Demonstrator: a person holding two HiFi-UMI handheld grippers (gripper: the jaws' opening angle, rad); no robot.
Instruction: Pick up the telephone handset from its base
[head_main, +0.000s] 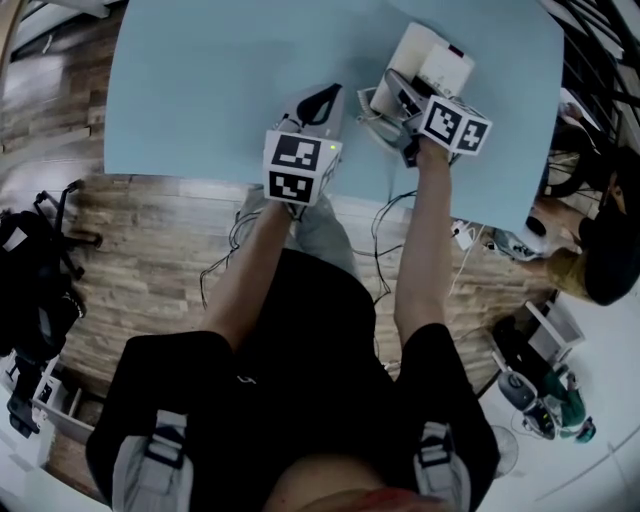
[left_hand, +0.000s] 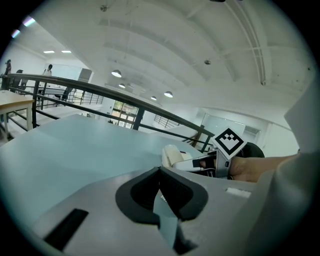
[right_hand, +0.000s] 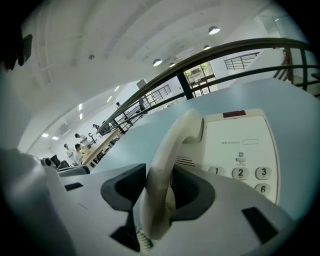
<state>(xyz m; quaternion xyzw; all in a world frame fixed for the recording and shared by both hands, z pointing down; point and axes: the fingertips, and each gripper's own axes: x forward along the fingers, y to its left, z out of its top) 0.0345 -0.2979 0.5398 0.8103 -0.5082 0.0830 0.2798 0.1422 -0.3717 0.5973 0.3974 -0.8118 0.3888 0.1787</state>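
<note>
The person is bringing the right claw (right_hand: 159, 180) in low and tilted down across the pale blue tabletop (head_main: 200, 90). That angle looks chosen so the two dark pads can straddle the slim middle of the cream plastic telephone handset (right_hand: 170, 150), where the grip is surest. The right gripper view is showing the handset standing upright between the pads. Both pads are pressing on its sides, so this claw is closing on the handset at a middling width.

The handset's far end is curving over the left side of the cream rectangular telephone base (right_hand: 240, 140), just beside the round number keys (right_hand: 240, 173). It seems to be sitting in its cradle or barely off it, but I cannot tell which. The near end is passing down below the pads, where the white coiled cord (right_hand: 142, 242) is starting.

The base is sitting toward the far right part of the tabletop, well within the right arm's reach, which is probably why that side is doing the work.

The left claw (left_hand: 160, 175) is waiting near the front edge, well apart from the telephone. Its pads are meeting at the tips with nothing between them, so it is narrow and empty, likely parked out of the way.
</note>
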